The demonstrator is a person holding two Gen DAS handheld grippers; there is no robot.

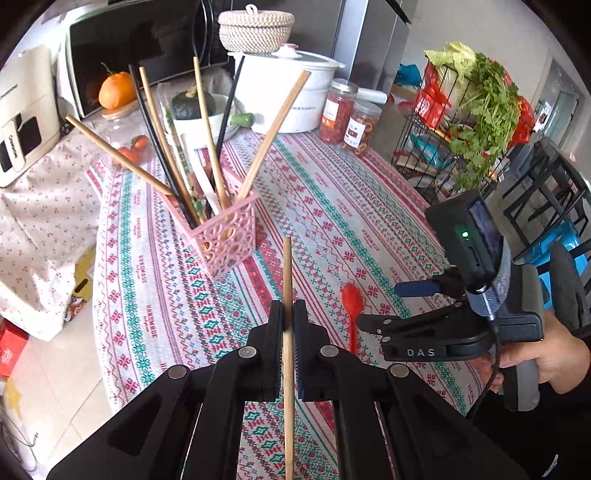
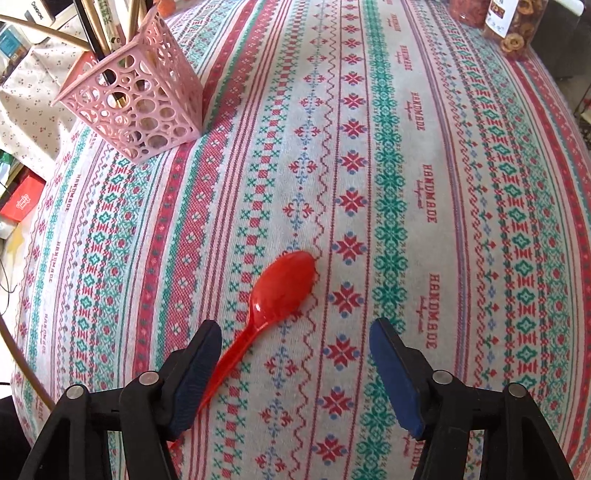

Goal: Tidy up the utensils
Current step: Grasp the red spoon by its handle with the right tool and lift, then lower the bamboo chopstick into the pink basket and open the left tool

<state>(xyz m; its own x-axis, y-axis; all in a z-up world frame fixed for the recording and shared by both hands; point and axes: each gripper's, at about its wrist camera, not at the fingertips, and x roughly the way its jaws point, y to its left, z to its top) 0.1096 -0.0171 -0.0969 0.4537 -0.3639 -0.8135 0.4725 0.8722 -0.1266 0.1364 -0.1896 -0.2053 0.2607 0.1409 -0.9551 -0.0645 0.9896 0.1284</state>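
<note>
- A patterned tablecloth (image 1: 332, 206) with red and green bands covers the tabletop.
- A white lidded pot (image 1: 291, 92) stands at the far edge of the tabletop, with a woven rope basket (image 1: 255, 29) behind it.
- Two clear jars (image 1: 351, 114) of dried food stand just right of the pot, near the far right corner.
- A white bowl (image 1: 207, 122) at the far edge holds a dark green squash (image 1: 192, 105).
- An orange fruit (image 1: 116, 90) sits before a microwave (image 1: 136, 48) beyond the far left corner.
- A black wire rack (image 1: 454, 122) beside the tabletop's right edge carries leafy greens (image 1: 487, 110) and red packets.
</note>
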